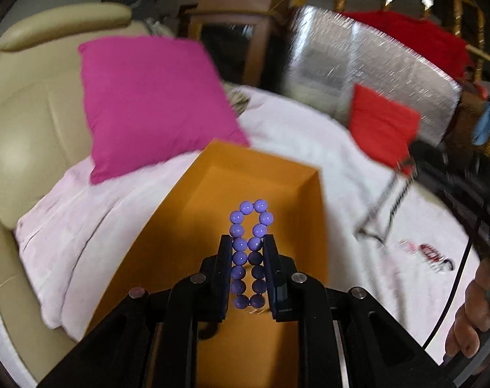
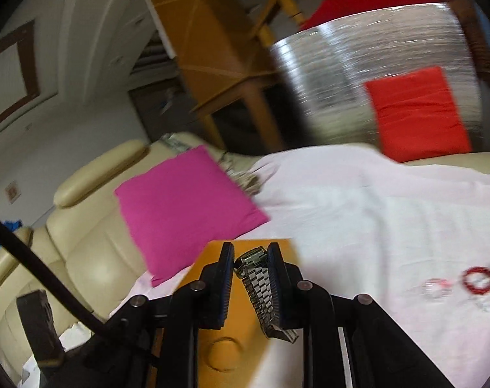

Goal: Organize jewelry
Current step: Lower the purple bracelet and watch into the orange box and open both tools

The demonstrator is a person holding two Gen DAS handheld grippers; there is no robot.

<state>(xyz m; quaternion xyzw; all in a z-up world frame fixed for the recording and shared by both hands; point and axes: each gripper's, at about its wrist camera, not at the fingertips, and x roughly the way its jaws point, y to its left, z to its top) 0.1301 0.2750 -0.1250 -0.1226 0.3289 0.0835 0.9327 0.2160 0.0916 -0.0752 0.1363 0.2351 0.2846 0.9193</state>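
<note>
My left gripper (image 1: 247,242) is shut on a purple bead bracelet (image 1: 248,252) and holds it above an open orange box (image 1: 212,200) on a white cloth. My right gripper (image 2: 250,252) is shut on a silver metal watch (image 2: 257,284), held above the near end of the orange box (image 2: 212,291). The watch band hangs out below the fingers. A red bead bracelet (image 2: 477,279) lies on the cloth at the right; it shows blurred in the left wrist view (image 1: 429,255).
A white cloth (image 2: 374,213) covers a cream sofa (image 1: 25,123). A pink cushion (image 1: 154,103) leans at the back left, a red cushion (image 1: 382,126) at the back right against a silver panel (image 1: 367,61). A hand (image 1: 474,317) shows at the right edge.
</note>
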